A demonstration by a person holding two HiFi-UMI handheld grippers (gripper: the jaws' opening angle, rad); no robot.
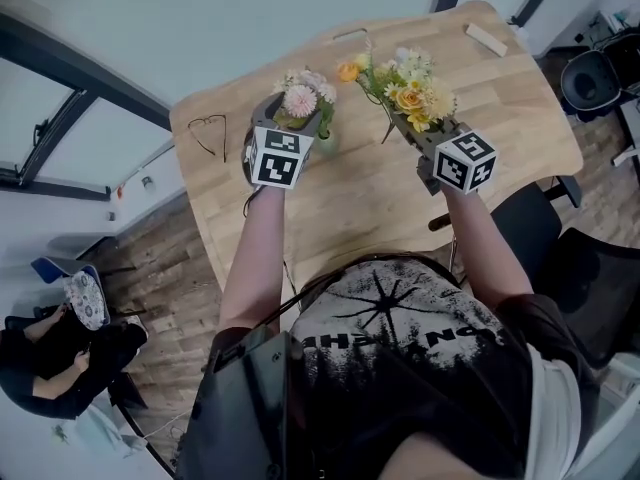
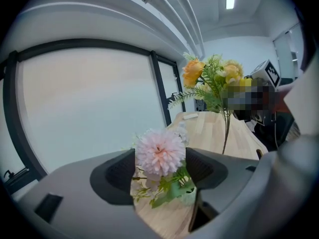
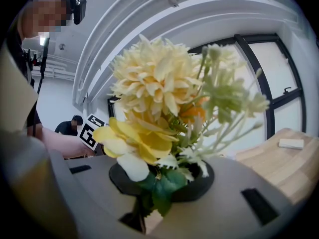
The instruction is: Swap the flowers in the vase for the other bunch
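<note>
Left gripper (image 2: 160,170) stands released around the pink flowers (image 2: 160,152); right gripper (image 3: 162,180) grasps the yellow bunch (image 3: 149,91) over the surface (image 1: 360,198).

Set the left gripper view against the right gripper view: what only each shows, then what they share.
Left only: the pink bunch between the left gripper's open jaws. Right only: the right gripper's jaws shut on the stems of the yellow bunch. Both: the yellow bunch, the wooden table, tall windows.
</note>
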